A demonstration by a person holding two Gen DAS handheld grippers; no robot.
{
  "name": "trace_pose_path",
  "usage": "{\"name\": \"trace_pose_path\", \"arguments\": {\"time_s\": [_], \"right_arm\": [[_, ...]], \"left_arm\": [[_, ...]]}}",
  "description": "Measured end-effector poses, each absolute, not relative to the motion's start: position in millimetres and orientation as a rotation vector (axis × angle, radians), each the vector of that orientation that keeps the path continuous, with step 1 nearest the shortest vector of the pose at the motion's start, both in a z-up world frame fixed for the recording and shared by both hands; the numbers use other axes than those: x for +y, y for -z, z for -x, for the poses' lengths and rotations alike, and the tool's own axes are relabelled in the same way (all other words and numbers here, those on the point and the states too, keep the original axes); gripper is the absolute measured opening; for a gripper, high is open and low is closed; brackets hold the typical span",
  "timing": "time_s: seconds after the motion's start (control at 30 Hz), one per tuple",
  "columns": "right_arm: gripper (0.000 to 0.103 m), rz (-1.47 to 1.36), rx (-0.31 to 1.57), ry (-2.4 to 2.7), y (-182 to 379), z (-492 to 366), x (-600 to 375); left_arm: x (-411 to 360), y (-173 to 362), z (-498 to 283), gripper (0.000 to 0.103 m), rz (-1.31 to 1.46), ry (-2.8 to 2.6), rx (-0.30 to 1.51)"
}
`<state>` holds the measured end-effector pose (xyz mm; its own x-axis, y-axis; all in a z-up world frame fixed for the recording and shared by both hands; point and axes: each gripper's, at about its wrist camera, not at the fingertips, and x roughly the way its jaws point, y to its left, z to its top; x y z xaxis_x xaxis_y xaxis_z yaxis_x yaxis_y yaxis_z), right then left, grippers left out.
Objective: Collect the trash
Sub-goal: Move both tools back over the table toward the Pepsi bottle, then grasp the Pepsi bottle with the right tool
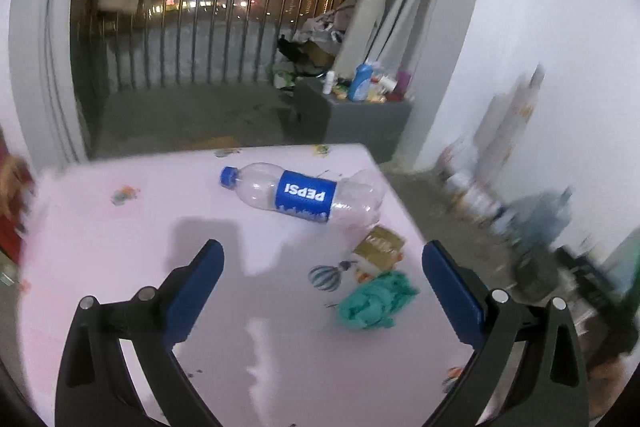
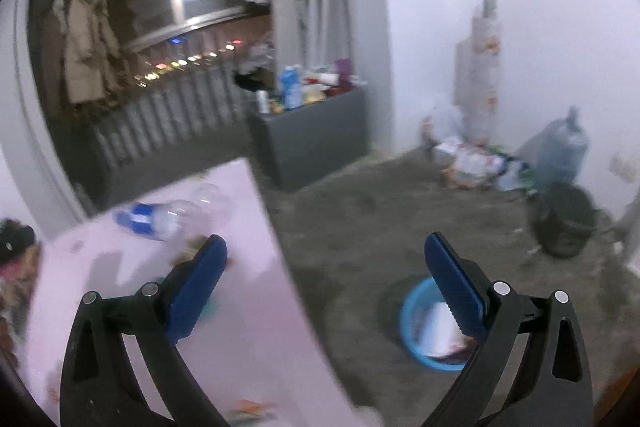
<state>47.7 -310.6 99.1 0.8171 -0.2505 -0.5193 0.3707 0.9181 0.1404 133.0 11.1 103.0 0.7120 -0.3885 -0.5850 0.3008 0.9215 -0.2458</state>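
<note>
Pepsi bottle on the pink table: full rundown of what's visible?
The Pepsi bottle is clear plastic with a blue cap and a blue label wrapped round its middle. It looks empty and its base end looks dented. It lies on its side on the pink table, cap toward the far left, base near the right edge. No gripper touches it. In the right wrist view it shows only as a blur.

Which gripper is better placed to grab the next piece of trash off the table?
Left. The left gripper is open over the table, framing the green crumpled scrap; the right gripper points mostly off the table toward the floor.
</note>
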Motion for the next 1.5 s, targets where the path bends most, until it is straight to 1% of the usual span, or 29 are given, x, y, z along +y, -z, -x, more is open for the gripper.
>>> {"name": "trace_pose_path", "arguments": {"time_s": [0.17,0.33,0.5,0.53,0.6,0.63,0.7,0.77,0.93,1.03,1.13,1.2,1.23,1.27,1.3,1.4,1.5], "right_arm": [[0.095,-0.327,0.547,0.223,-98.3,-77.9,-299.4],[0.095,-0.387,0.597,0.156,-93.9,-106.7,-297.3],[0.091,-0.4,0.631,0.028,-97.5,-149.3,-296.8],[0.088,-0.403,0.641,0.001,-96.3,-153.9,-296.2],[0.086,-0.425,0.683,-0.066,-92.5,-180.8,-298.2],[0.084,-0.438,0.7,-0.104,-90.0,-192.0,-298.7],[0.083,-0.462,0.741,-0.151,-82.0,-220.7,-300.1],[0.081,-0.488,0.793,-0.199,-69.7,-256.8,-300.8],[0.08,-0.506,0.884,-0.21,-35.2,-329.9,-299.7],[0.077,-0.528,0.959,-0.214,-9.2,-362.2,-295.9],[0.071,-0.575,1.044,-0.279,13.9,-378.0,-285.8],[0.07,-0.558,1.046,-0.328,15.2,-375.0,-276.8],[0.067,-0.544,1.057,-0.34,13.4,-371.6,-271.9],[0.067,-0.532,1.068,-0.351,11.4,-367.7,-266.9],[0.067,-0.518,1.084,-0.363,10.0,-362.6,-260.8],[0.066,-0.455,1.121,-0.38,7.5,-341.9,-241.0],[0.066,-0.423,1.134,-0.407,6.3,-317.1,-225.0]], "left_arm": [[35.4,-99.6,-145.9,0.097,0.172,0.426,0.672],[41.2,-93.1,-168.4,0.097,0.214,0.472,0.688],[38.9,-78.2,-200.3,0.097,0.269,0.504,0.732],[38.3,-74.5,-206.8,0.096,0.29,0.512,0.744],[35.5,-66.6,-221.3,0.091,0.335,0.528,0.768],[34.9,-63.8,-226.8,0.089,0.35,0.531,0.778],[30.8,-57.3,-240.6,0.085,0.394,0.546,0.797],[26.9,-48.3,-258.9,0.085,0.467,0.56,0.837],[21.3,-15.1,-302.6,0.085,0.636,0.456,0.973],[20.6,-0.5,-317.8,0.083,0.71,0.413,1.012],[13.8,10.0,-328.3,0.083,0.719,0.389,1.031],[9.8,16.9,-332.2,0.078,0.724,0.381,1.045],[8.5,20.2,-333.4,0.077,0.73,0.379,1.056],[7.7,24.1,-333.6,0.075,0.733,0.378,1.068],[6.7,26.5,-333.5,0.07,0.732,0.376,1.075],[4.3,31.2,-327.9,0.06,0.718,0.383,1.092],[1.6,33.0,-315.7,0.055,0.668,0.407,1.103]]}}
